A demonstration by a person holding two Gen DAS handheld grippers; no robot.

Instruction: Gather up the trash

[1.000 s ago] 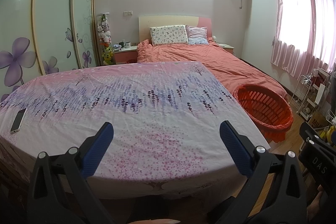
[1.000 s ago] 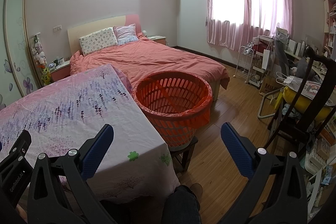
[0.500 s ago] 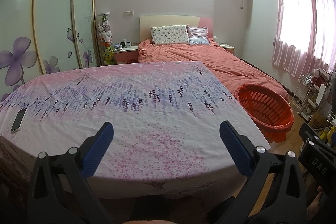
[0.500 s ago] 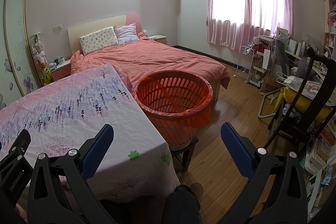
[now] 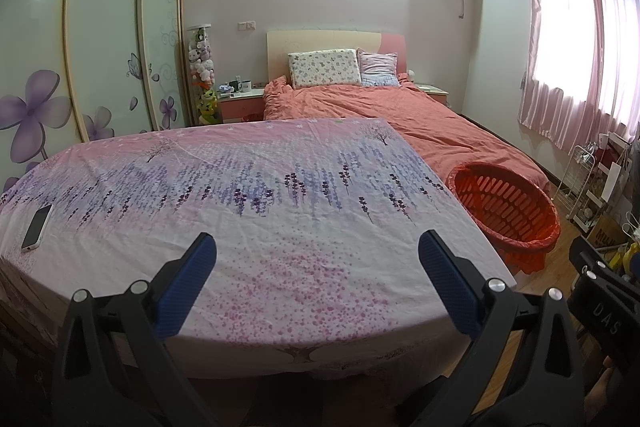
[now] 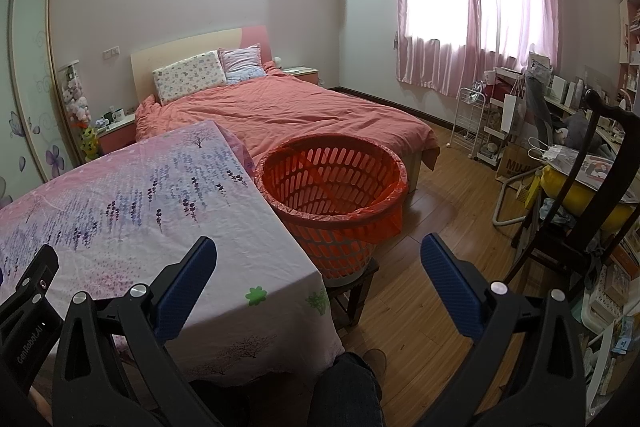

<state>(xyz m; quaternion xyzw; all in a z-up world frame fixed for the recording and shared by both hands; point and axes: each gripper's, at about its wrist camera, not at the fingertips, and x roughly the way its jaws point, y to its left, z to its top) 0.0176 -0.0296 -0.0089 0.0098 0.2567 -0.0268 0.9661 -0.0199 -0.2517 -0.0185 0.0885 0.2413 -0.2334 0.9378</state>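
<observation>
both grippers, left [image 5: 316, 267] and right [image 6: 318, 267], hung spread wide, empty, above floral-cloth table [image 5: 256, 195]. red-lined orange basket [image 6: 332, 187] sat just off table's right edge. phone [image 5: 37, 227] lay at far left.

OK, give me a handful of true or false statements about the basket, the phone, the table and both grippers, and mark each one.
1. The orange basket is lined with a red bag. True.
2. The basket stands on the bed. False: it sits on a small dark stool beside the table.
3. A phone lies near the table's left edge. True.
4. The left gripper is shut on the phone. False: it is open and holds nothing.
5. The right gripper is open and empty. True.
6. Crumpled paper trash covers the tablecloth. False: only the phone shows on it.
</observation>
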